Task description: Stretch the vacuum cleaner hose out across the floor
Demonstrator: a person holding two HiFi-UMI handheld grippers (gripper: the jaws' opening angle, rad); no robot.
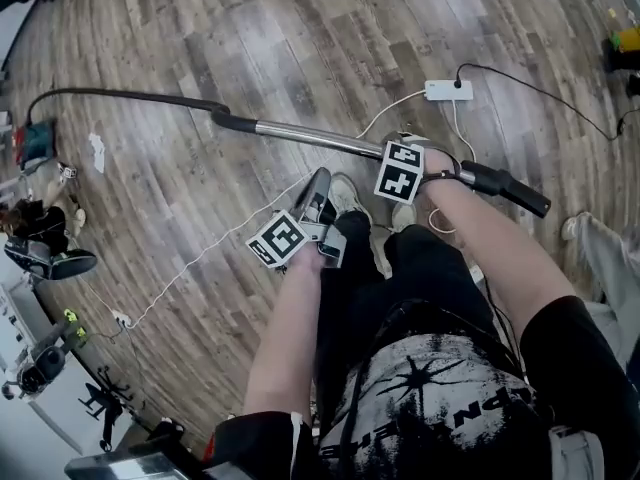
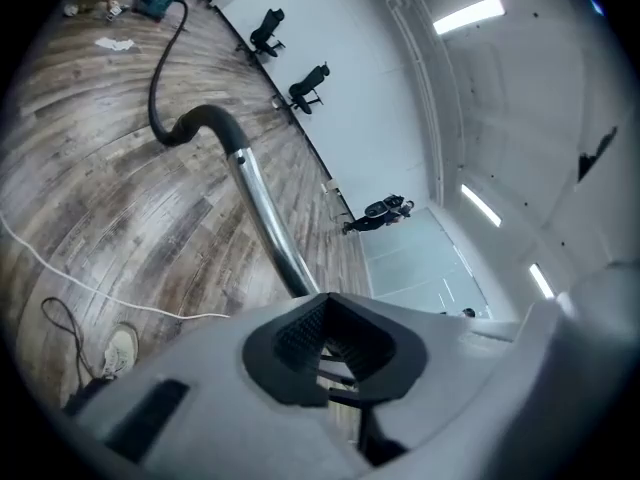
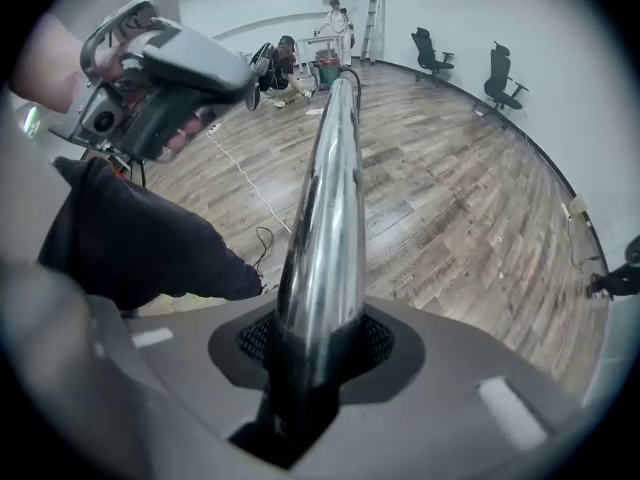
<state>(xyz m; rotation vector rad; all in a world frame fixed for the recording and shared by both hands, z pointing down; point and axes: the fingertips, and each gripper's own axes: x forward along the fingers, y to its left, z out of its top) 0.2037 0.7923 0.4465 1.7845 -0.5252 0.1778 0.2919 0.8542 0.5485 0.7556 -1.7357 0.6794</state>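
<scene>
Wood floor (image 1: 300,48), vacuum wand (image 1: 310,136) running left-right, right claw (image 3: 320,353) gripping

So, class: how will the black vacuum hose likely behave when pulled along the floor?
Probably floppy: the hose lies in a loose curve, bending sharply near the metal tube. It should drag and straighten rather than roll. The tube looks rigid: straight, shiny.

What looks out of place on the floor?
White cable trails loose across the floor by the shoe, a likely snag. White scrap lies near the hose. Nothing else stands out.
</scene>
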